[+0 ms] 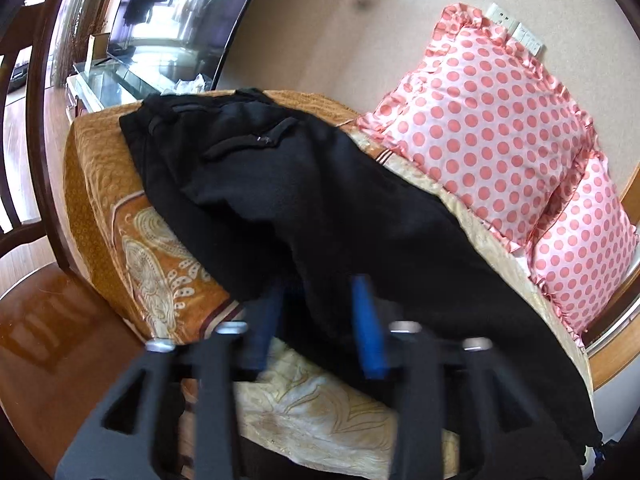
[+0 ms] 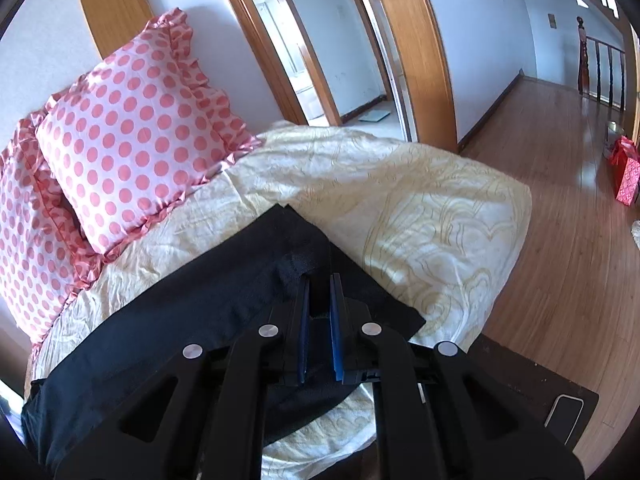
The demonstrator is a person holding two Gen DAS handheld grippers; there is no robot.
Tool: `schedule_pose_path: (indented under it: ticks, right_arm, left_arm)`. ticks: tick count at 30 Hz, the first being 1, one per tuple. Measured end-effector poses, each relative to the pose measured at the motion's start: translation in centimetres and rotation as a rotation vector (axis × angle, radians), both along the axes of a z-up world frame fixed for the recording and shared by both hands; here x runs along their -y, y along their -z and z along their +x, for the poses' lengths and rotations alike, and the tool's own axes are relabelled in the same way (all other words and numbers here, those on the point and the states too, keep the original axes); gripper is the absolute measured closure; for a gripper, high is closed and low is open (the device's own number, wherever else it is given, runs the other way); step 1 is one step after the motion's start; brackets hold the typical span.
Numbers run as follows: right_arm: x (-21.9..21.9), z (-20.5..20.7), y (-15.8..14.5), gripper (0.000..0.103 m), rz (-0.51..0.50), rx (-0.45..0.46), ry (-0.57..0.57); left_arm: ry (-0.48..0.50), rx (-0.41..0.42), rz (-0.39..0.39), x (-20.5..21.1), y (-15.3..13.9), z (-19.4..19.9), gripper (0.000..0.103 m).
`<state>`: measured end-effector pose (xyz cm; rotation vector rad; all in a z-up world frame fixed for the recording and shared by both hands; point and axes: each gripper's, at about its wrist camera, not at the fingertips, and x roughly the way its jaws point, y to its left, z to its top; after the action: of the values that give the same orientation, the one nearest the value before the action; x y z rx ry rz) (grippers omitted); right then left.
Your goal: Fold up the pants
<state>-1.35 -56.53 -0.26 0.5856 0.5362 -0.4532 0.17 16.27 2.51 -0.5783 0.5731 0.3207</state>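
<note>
Landmark = the bed (image 2: 420,208).

Left wrist view, near to far: left gripper (image 1: 320,284) w/ blue fingers (image 1: 370,328) spread apart, released, blurred. The black pants (image 1: 320,184) lie just ahead of the tips; a fold of cloth sits between the fingers but the pads don't press on it. Under the gripper, cream part of the bed cover; to its left the orange patterned part (image 1: 104,208). Pants run across the bed from the near right corner to the far left, waistband end w/ pocket flaps (image 1: 248,142) at the far side. Right of the pants, pink polka-dot pillows (image 1: 492,128) against the wall. Beyond the bed's far left, a glass-top stand (image 1: 116,76) & dark screen (image 1: 192,20). Wooden chair (image 1: 36,120) at the far left edge.

Right wrist view, near to far: right gripper (image 2: 320,280) w/ fingers clenched on a bunched bit of pants (image 2: 180,320), cloth pinched between the blue pads. Pants spread from there toward the left, over the cream cover. Pillows (image 2: 132,152) at the bed's head, left. Past the bed: wood door frames (image 2: 416,48), wood floor (image 2: 560,160), red bag (image 2: 626,176) far right.
</note>
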Motion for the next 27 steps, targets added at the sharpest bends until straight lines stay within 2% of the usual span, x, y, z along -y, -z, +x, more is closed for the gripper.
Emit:
schedule_pose_path:
  ticks: [2, 3, 4, 5, 8, 10, 12, 15, 18, 24, 26, 27]
  right_arm:
    - [-0.3, -0.5, -0.2, 0.084, 0.008, -0.002, -0.007]
    - [-0.5, -0.8, -0.4, 0.069, 0.008, 0.003, -0.013]
    - [-1.0, -1.2, -0.7, 0.049, 0.001, 0.009, -0.024]
    - [-1.5, -1.6, -1.0, 0.045, -0.007, 0.015, -0.033]
    - [-3.9, -2.5, -1.9, 0.044, -0.005, 0.054, -0.120]
    - [-5.4, -2.4, -1.4, 0.045, 0.072, 0.076, -0.220]
    - [-6.7, -1.6, -0.5, 0.047, 0.149, 0.059, -0.287]
    - [-7.2, -0.2, 1.1, 0.050, 0.256, 0.049, -0.331]
    - [-7.1, 0.5, 2.3, 0.050, 0.283, 0.011, -0.295]
    - [-5.3, 1.4, 2.8, 0.051, 0.321, 0.074, -0.217]
    - [-4.3, 1.8, 3.2, 0.055, 0.352, 0.105, -0.192]
    - [-4.0, 2.0, 3.3, 0.060, 0.358, 0.116, -0.183]
  left_arm:
    - [-0.026, 0.016, 0.040, 0.4, -0.6, -0.3, 0.034]
    - [-0.032, 0.021, 0.058, 0.5, -0.8, -0.4, 0.029]
    - [-0.036, 0.027, 0.082, 0.7, -1.0, -0.5, 0.025]
    - [-0.033, 0.028, 0.098, 0.9, -1.2, -0.5, 0.022]
    - [-0.019, 0.015, 0.134, 1.0, -1.4, -0.2, 0.020]
    - [-0.015, 0.004, 0.153, 0.9, -1.3, 0.0, 0.020]
    - [-0.014, -0.001, 0.148, 0.6, -1.3, 0.3, 0.020]
    - [-0.014, 0.001, 0.129, 0.2, -1.2, 0.4, 0.020]
    - [-0.015, 0.002, 0.132, -0.2, -1.4, 0.3, 0.020]
    - [-0.022, 0.006, 0.150, -0.8, -1.8, 0.4, 0.020]
    - [-0.020, 0.004, 0.146, -0.9, -1.8, 0.5, 0.020]
    - [-0.020, 0.002, 0.144, -1.0, -1.8, 0.5, 0.020]
